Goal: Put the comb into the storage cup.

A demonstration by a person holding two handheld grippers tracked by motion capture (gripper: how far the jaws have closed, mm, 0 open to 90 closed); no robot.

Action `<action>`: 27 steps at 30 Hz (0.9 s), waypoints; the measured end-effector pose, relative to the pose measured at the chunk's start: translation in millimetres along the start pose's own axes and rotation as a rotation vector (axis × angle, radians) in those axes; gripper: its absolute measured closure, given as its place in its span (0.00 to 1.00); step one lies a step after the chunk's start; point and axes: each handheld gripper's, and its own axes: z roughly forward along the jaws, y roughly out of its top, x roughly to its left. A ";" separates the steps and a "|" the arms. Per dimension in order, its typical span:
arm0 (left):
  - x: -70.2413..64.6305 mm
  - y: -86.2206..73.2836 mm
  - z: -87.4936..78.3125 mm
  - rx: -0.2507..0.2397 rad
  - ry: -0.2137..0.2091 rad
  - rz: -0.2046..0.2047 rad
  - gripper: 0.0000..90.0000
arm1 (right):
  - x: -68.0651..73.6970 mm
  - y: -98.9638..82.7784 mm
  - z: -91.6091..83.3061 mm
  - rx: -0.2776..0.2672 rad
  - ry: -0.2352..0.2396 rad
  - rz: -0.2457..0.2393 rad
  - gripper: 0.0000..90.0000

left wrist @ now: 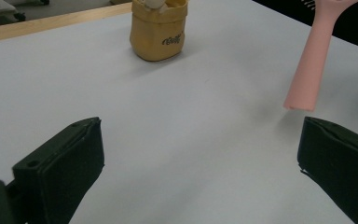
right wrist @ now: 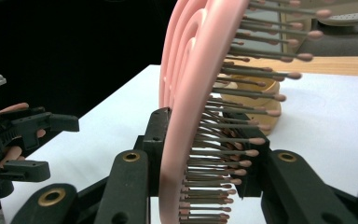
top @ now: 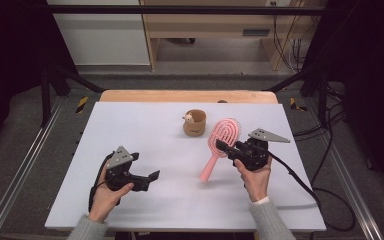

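White counter [top: 145, 150] with a wooden far edge, dark room behind. Right gripper [top: 225, 146] clenched on the pink hairbrush [top: 219, 142], lifted beside the tan cup [top: 195, 122]; left gripper [top: 150, 180] spread wide, grasping nothing.

A white rectangular sheet [top: 145, 150] covered a light wooden tabletop [top: 180, 96], whose far edge showed bare. Beyond it stood a pale wooden desk [top: 155, 50] beside a white wall panel [top: 100, 35]. The grey floor [top: 25, 125] carried metal rails [top: 20, 170], and black cables [top: 290, 50] hung behind. Dark frame bars [top: 180, 9] crossed overhead.
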 end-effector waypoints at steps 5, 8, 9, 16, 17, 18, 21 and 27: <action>8.0 -7.1 -7.2 -0.011 0.017 0.002 0.00 | 1.6 8.8 -0.3 -0.010 -0.004 -0.016 0.71; 12.8 -12.4 -9.7 -0.011 0.028 0.004 0.00 | 0.9 13.2 -0.3 -0.010 -0.003 -0.018 0.71; 14.3 -14.2 -10.5 -0.010 0.032 0.004 0.00 | 1.0 14.3 -0.3 -0.011 -0.003 -0.021 0.71; 23.9 -22.9 -18.4 -0.027 0.057 -0.008 0.00 | 1.0 20.6 0.4 -0.016 -0.012 -0.030 0.71; 24.6 -23.8 -19.1 -0.028 0.060 -0.009 0.00 | 1.2 21.6 0.7 -0.017 -0.012 -0.034 0.71; 25.6 -25.0 -19.9 -0.025 0.063 -0.008 0.00 | 1.4 22.4 1.0 -0.018 -0.010 -0.034 0.71; 28.5 -29.3 -22.1 -0.027 0.070 -0.010 0.00 | 1.8 25.4 2.5 -0.018 -0.010 -0.035 0.71; 34.2 -33.8 -27.1 -0.035 0.084 -0.019 0.00 | 3.0 32.7 5.7 -0.019 -0.018 -0.044 0.71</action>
